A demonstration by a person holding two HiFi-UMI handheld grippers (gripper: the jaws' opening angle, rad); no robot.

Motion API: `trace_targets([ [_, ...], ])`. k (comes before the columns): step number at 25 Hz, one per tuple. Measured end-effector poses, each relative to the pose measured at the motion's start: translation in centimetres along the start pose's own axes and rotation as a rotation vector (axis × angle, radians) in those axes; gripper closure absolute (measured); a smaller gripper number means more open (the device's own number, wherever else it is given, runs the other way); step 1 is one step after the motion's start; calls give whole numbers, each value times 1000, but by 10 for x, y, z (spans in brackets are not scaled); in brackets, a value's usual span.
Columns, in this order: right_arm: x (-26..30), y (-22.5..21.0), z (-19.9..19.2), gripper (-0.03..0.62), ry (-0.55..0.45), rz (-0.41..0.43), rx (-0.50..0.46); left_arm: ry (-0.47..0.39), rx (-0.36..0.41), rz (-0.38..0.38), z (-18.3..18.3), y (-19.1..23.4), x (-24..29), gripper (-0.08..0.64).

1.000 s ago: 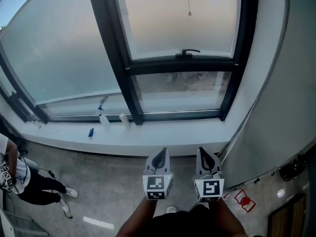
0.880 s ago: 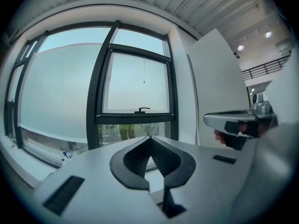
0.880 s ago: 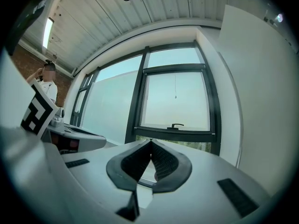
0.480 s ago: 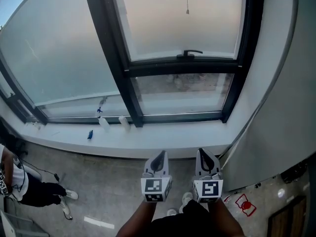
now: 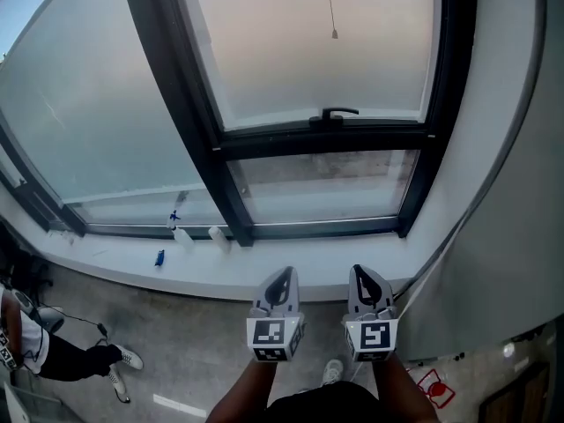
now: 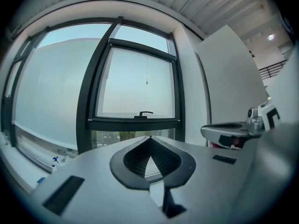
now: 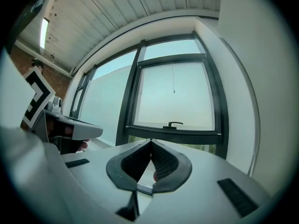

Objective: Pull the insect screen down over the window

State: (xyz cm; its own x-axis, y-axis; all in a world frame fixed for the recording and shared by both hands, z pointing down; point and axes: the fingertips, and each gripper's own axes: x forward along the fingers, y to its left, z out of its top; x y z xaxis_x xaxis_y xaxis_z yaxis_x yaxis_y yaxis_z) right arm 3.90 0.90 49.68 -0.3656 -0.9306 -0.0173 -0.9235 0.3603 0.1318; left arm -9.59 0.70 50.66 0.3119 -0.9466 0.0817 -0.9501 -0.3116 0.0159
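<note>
A dark-framed window (image 5: 317, 130) fills the wall ahead, with a frosted upper pane and a black handle (image 5: 339, 113) on its crossbar. A thin pull cord ending in a small bead (image 5: 334, 33) hangs in front of the upper pane; the same bead (image 6: 146, 83) (image 7: 174, 92) shows in both gripper views. My left gripper (image 5: 280, 282) and right gripper (image 5: 368, 278) are held side by side, level, pointing at the window from short of the sill. Both are shut with nothing between the jaws. The left gripper (image 6: 150, 137) and the right gripper (image 7: 151, 141) point below the handle.
Two small white bottles (image 5: 183, 236) (image 5: 218, 234) and a blue item (image 5: 159, 257) lie on the white sill (image 5: 308, 263). A white wall (image 5: 502, 192) stands close on the right. A person (image 5: 35, 351) is on the floor at lower left.
Both grippers have moved forward toward the window together, and it now looks larger and nearer. Their jaws stayed shut. The person at lower left shifted slightly.
</note>
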Motion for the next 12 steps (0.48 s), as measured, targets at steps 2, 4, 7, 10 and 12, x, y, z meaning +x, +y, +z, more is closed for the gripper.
trace_targets([
  [2,12,-11,3,589,-4,-3,2,-3,25,10,6,6,16,557],
  [4,23,-20,3,589,1,-5,15,-10,33,21,14,13,31,557],
  [7,36,-32,0,589,7,-14,46,-18,-5,16,20,19,47,557],
  [10,47,-43,0,589,6,-18,54,-10,-27,23,19,20,60,557],
  [12,54,-48,0,589,8,-13,59,2,-24,32,17,20,68,557],
])
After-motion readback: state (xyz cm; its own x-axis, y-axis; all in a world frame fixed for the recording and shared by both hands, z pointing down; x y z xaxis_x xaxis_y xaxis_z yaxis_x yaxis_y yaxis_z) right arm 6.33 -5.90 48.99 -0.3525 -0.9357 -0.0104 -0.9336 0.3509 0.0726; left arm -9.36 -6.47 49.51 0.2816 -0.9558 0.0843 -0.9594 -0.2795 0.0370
